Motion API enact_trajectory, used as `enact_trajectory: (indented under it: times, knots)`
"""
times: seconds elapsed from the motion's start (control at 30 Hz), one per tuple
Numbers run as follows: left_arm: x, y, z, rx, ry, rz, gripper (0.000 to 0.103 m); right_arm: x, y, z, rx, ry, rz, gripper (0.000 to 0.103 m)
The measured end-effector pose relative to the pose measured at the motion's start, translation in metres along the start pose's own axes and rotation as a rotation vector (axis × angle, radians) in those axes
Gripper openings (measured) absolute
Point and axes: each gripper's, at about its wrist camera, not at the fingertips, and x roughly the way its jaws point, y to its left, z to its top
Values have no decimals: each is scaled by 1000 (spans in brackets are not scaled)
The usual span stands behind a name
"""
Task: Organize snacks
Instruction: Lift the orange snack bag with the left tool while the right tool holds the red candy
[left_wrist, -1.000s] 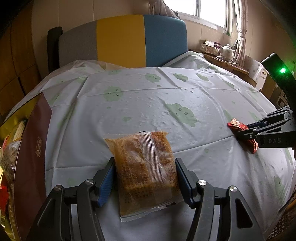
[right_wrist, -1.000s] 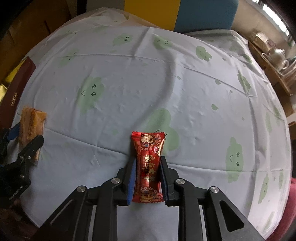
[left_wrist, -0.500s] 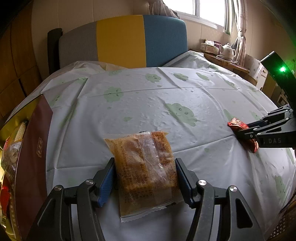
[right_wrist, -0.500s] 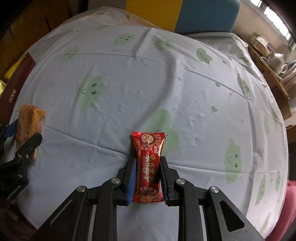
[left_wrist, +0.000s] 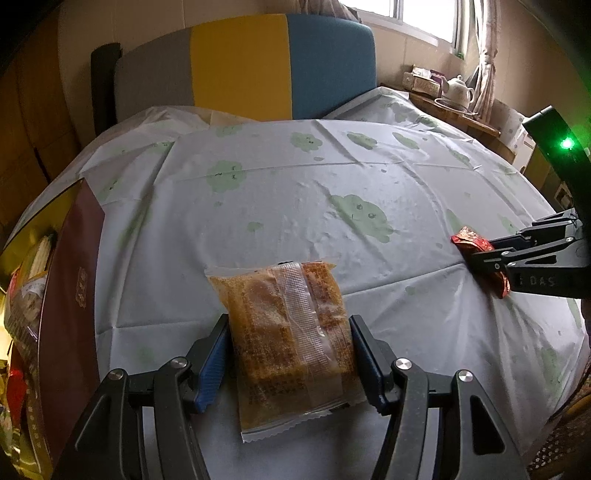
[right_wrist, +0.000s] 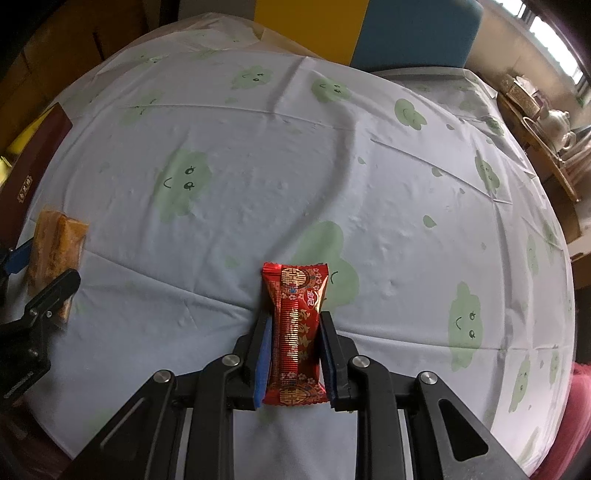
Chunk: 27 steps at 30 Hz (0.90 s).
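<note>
My left gripper (left_wrist: 289, 328) is shut on a clear packet of orange-brown cake (left_wrist: 284, 325), held just above the table near its front edge. The packet also shows at the left of the right wrist view (right_wrist: 55, 254). My right gripper (right_wrist: 295, 325) is shut on a red and gold candy packet (right_wrist: 295, 325), held lengthwise between the blue pads. The red packet and right gripper also show at the right edge of the left wrist view (left_wrist: 480, 251).
A table in a white cloth with green clouds (left_wrist: 295, 192). A dark red snack box (left_wrist: 70, 295) holding several packets stands at the left edge. A grey, yellow and blue chair back (left_wrist: 240, 62) is behind. A side table with a teapot (left_wrist: 458, 88) is far right.
Both grippers keep their hold. The views have shifted very slightly; the snack box edge has slid a little in both views.
</note>
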Motion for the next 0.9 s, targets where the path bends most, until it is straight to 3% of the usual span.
enact_trajectory:
  times: [0.2,0.37,0.5,0.67,0.9]
  knots:
    - [-3,0,-1,-5,23,3,62,1,-1,3,-2,10,-4,27]
    - [-9,3,-3,-28,42,-2,62,2,-14,5,50,30,-21,50]
    - [-16,6,-4,-33,39,-1,62,2,-13,6,33,31,-17,48]
    - [-33,10,-1,-40,9,-2,62,0,-1,4,-30,16,-1,24]
    - [-59,15,4,-47,-35,-24,62,1,-1,2,-21,18,2,25]
